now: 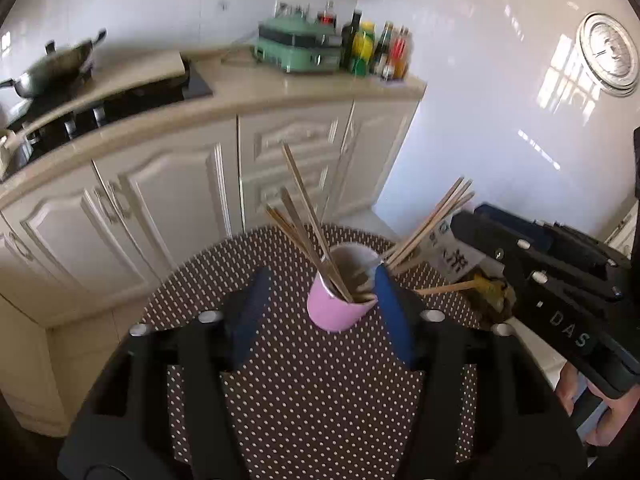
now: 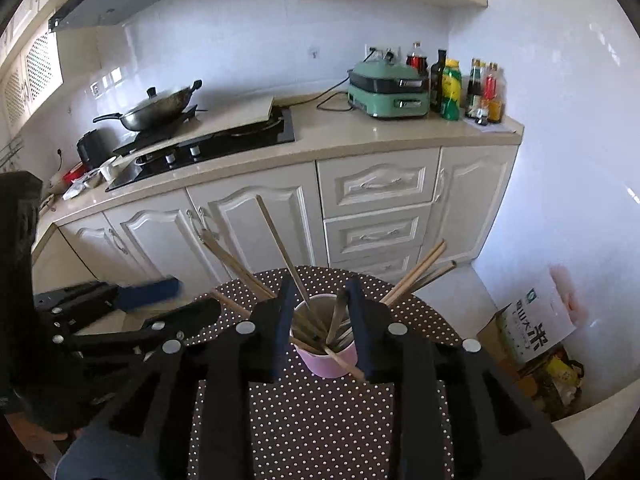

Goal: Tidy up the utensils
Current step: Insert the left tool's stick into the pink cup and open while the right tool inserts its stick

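A pink cup (image 1: 340,312) (image 2: 332,360) stands on the round dotted table (image 1: 320,400) (image 2: 320,420). Several wooden chopsticks (image 1: 304,216) (image 2: 276,244) stick out of it, fanned to the left and right. My left gripper (image 1: 320,272) is open; the cup sits just beyond its blue fingertips (image 1: 384,292), close to the right one. My right gripper (image 2: 319,288) hovers over the cup with its jaws partly parted. Chopsticks rise between them, and I see no pad pressing on any. Each gripper shows in the other's view, the right gripper (image 1: 466,216) and the left gripper (image 2: 180,300).
Cream cabinets (image 2: 372,184) and a counter run behind the table, with a hob and wok (image 2: 160,110), a green appliance (image 2: 386,94) and bottles (image 2: 480,88). A rice bag (image 2: 532,324) in a box sits on the floor at right. A hand (image 1: 580,400) holds the right gripper.
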Motion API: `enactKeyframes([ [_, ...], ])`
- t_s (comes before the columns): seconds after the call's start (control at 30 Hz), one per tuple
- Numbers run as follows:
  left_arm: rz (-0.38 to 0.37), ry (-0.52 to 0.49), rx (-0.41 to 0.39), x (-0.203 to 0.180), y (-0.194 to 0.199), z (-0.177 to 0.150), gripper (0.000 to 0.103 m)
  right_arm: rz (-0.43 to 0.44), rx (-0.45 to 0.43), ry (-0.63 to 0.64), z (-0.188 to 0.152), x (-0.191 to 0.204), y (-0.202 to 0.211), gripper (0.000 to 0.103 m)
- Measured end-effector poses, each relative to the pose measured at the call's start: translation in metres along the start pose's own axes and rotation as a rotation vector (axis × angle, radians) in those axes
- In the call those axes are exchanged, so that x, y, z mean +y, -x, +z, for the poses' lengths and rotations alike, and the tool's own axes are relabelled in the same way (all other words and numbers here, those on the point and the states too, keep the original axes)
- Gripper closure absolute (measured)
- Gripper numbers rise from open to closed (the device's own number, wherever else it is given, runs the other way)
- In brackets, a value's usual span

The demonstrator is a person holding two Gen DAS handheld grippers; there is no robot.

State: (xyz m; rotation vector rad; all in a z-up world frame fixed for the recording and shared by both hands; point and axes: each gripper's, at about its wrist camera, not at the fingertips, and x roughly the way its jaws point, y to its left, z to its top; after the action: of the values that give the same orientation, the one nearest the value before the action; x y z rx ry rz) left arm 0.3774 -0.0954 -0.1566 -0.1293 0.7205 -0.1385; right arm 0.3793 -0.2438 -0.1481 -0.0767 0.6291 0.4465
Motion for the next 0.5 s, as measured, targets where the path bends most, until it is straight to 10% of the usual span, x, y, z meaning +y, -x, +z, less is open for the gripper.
enactKeyframes([
  [0.5,0.034,-0.125,-0.151,0.028,0.112,-0.035,0.04,-0.123,-0.101,-0.034,-0.03,0.073,0.096,0.063],
])
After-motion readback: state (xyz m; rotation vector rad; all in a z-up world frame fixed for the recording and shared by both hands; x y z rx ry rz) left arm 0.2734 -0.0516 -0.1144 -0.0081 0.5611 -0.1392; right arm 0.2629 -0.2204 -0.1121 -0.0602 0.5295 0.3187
